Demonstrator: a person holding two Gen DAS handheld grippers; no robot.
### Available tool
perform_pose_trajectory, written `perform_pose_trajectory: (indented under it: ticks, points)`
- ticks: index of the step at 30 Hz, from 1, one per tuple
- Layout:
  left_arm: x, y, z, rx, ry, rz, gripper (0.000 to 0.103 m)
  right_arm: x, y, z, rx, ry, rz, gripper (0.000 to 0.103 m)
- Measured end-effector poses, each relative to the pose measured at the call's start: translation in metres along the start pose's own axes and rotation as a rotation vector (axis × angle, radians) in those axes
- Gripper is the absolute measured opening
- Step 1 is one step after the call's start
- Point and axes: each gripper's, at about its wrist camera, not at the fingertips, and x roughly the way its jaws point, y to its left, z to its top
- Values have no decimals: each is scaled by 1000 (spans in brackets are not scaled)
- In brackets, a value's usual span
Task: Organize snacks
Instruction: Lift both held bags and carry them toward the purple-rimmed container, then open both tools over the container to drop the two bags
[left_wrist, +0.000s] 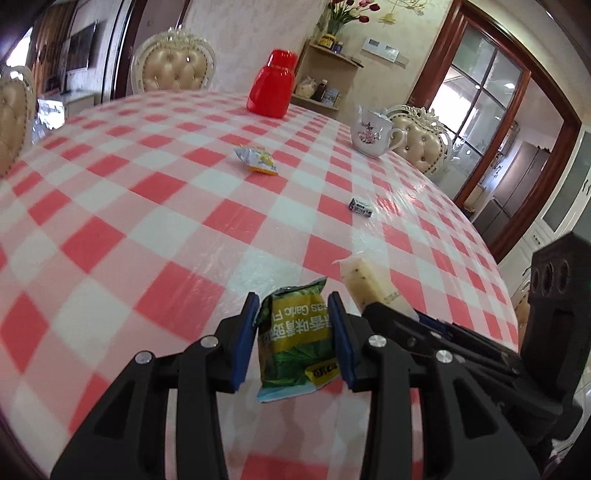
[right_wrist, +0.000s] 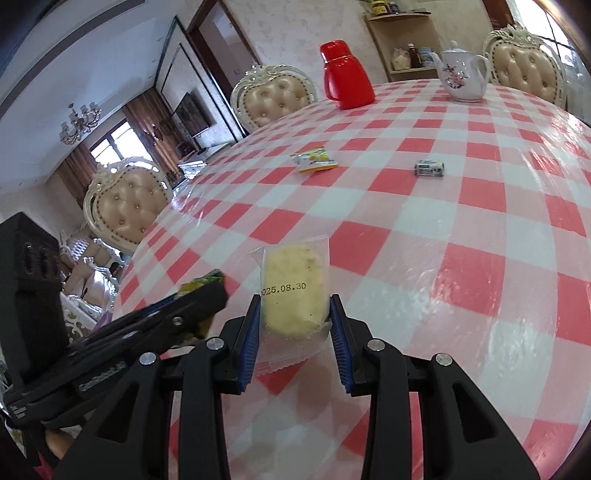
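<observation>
My left gripper (left_wrist: 293, 306) is shut on a green and yellow snack packet (left_wrist: 295, 339), held above the near part of the checked table (left_wrist: 155, 206). To its right, my right gripper (right_wrist: 293, 304) is shut on a clear-wrapped pale biscuit (right_wrist: 291, 291) stamped with a date; the biscuit (left_wrist: 364, 284) also shows in the left wrist view. The left gripper (right_wrist: 207, 301) with its green packet (right_wrist: 201, 282) appears at the left of the right wrist view. A yellow and white snack packet (left_wrist: 256, 159) (right_wrist: 314, 159) lies mid-table. A small dark-wrapped candy (left_wrist: 360, 207) (right_wrist: 429, 168) lies further right.
A red thermos jug (left_wrist: 271, 86) (right_wrist: 345, 75) stands at the far side of the table. A white flowered teapot (left_wrist: 371, 133) (right_wrist: 461, 75) stands at the far right. Cream tufted chairs (left_wrist: 171, 66) (right_wrist: 127, 205) ring the table. A corner shelf (left_wrist: 325, 70) stands behind.
</observation>
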Motion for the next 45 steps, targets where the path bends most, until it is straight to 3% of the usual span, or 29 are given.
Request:
perform_pose_trajectory:
  ticks: [23,28,35,45]
  points:
    - [-107,75,-54,18,-56,154,39,-5,115,-47,-227,77,135,35]
    - [-134,97,-63,39,-82,245,39,-1,159,-67,-338,100,171,35]
    - [-168,142,-61,-6,-113,338,39,12,204,-90,-442,149,213,35]
    - [-190,186,-69,4,-70,451,39,26,265,-124,-603,225,280,35]
